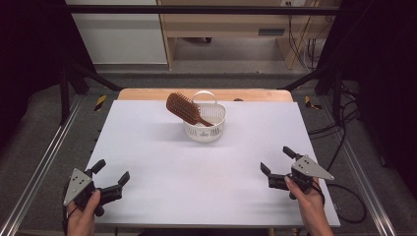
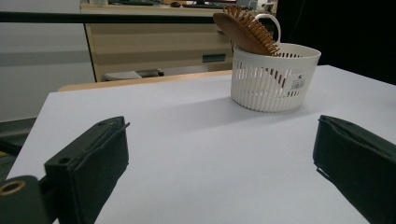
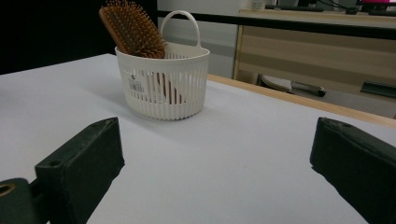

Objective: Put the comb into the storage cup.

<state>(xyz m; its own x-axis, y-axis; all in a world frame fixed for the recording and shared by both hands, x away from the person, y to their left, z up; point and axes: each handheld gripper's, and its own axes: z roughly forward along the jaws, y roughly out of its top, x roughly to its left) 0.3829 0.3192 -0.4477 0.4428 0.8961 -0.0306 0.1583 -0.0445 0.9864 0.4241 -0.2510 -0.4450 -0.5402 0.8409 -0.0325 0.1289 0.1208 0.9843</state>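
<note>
At the near left corner of the white table [image 1: 162, 162], the left gripper [image 1: 109, 173] rests in a person's hand, its two black jaws spread wide with nothing between them. In the left gripper view the same jaws stand far apart at the bottom corners, bare table surface between them.

Toward the far middle of the table stands the white slotted basket [image 1: 205, 127], round, with a looped handle rising at its far side. It is well apart from both grippers. Inside it sits a brown wooden hairbrush [image 1: 183, 107], handle down in the basket and resting against the inner wall, the bristled head leaning out over the rim toward the left and far side. In the left gripper view the basket [image 2: 273, 77] shows a small label on its wall, and the hairbrush [image 2: 246, 29] tilts above the rim, its bristles turned to the right of that view. In the right gripper view the basket [image 3: 163, 81] again carries the hairbrush [image 3: 132, 29], bristles facing the camera; the handle shows dimly through the slots.

At the near right, the right gripper [image 1: 279, 163] is held in the other hand, its jaws likewise released and wide, holding nothing.
</note>
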